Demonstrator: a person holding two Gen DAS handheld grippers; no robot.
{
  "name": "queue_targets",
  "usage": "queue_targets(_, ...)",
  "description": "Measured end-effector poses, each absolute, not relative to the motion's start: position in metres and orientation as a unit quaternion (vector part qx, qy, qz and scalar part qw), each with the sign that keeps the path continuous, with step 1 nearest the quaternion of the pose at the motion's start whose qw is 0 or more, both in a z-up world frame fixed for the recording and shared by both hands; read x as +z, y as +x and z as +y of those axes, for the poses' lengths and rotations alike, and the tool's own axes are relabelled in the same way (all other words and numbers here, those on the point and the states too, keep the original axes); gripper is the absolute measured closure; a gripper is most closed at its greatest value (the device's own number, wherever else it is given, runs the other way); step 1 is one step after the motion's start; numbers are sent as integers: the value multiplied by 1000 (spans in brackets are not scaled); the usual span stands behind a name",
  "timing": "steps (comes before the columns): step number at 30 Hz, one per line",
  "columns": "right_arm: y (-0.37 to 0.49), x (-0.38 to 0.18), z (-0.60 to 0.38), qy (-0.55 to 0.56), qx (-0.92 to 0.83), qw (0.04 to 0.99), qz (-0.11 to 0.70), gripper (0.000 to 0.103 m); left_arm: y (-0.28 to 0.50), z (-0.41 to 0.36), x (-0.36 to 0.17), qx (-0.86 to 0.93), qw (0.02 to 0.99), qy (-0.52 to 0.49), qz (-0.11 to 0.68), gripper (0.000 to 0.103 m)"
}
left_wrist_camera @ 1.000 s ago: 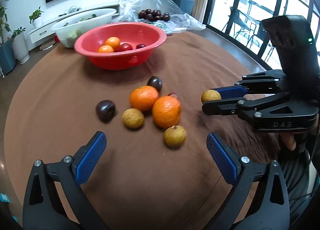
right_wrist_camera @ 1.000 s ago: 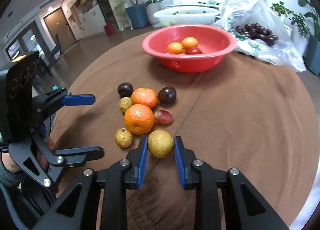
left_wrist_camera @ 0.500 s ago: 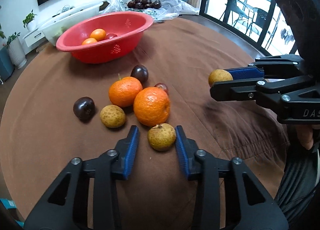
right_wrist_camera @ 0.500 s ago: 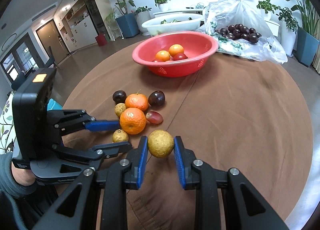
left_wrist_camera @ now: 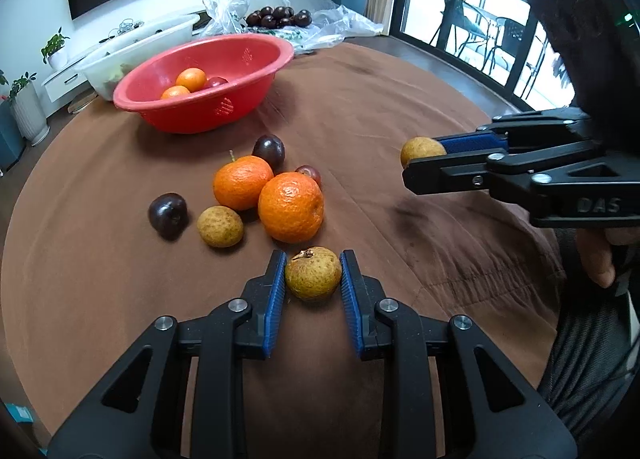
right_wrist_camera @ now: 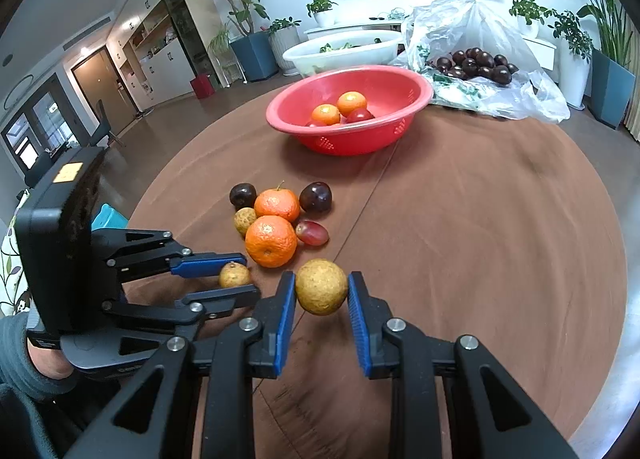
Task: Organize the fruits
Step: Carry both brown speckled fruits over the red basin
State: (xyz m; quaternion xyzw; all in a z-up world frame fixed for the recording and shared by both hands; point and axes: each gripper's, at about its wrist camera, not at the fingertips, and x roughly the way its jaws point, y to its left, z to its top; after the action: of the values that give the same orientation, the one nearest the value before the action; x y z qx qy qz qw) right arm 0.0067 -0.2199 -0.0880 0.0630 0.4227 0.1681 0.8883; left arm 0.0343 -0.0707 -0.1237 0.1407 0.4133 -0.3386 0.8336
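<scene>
- Left gripper (left_wrist_camera: pixel 313 273): jaws closing, blue pads against both sides of a stemmed yellow-brown fruit (left_wrist_camera: pixel 313 274) that sat on the brown tablecloth (left_wrist_camera: pixel 400 119), just in front of the loose fruit cluster.
- Right gripper (right_wrist_camera: pixel 321 288): narrow, clamped on a round yellow-brown fruit (right_wrist_camera: pixel 321 287), which was held clear above the cloth, to the right of the cluster.
- Loose cluster, centre of table: two oranges, the near orange (left_wrist_camera: pixel 291 207) touching the far orange (left_wrist_camera: pixel 243 182); a third yellow-brown fruit (left_wrist_camera: pixel 220 226) just left of them; a dark plum (left_wrist_camera: pixel 168 216) at far left; a second dark plum (left_wrist_camera: pixel 269 150) behind; a small red grape (right_wrist_camera: pixel 312 233) tucked beside the near orange.
- Red bowl (left_wrist_camera: pixel 248 99): stood beyond the cluster, well apart from it; contained two small oranges and at least one red fruit.
- White basin (right_wrist_camera: pixel 344 53): behind the red bowl, greens inside.
- Clear plastic bag (right_wrist_camera: pixel 472 39): at the table's far edge, dark plums heaped on it.
- Person's hand (left_wrist_camera: pixel 596 259): fingers visible under the right gripper's handle.
</scene>
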Motion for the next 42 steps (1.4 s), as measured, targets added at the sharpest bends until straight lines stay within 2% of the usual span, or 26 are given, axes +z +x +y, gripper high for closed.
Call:
queue_targets(6,10,-89,-231,70,150,889,426,75,49,-41,-96,-327,850,108,399,78)
queue_targets(13,21,-68,-258,71,111,901,413,75,100,-13,-54,-299,875,99,367,78)
queue_targets(23,85,-8,-255,27,103,919,380,75,189,-40,-21,-310,878,116,347,78)
queue_targets(32,172,-31,-214,-10,118,897,425,75,246,-78,-63,-326,855,123,384,78)
queue_targets(42,201,-74,-200,-65,117,873,468,75,257,-97,-96,-339,842,141,394,78)
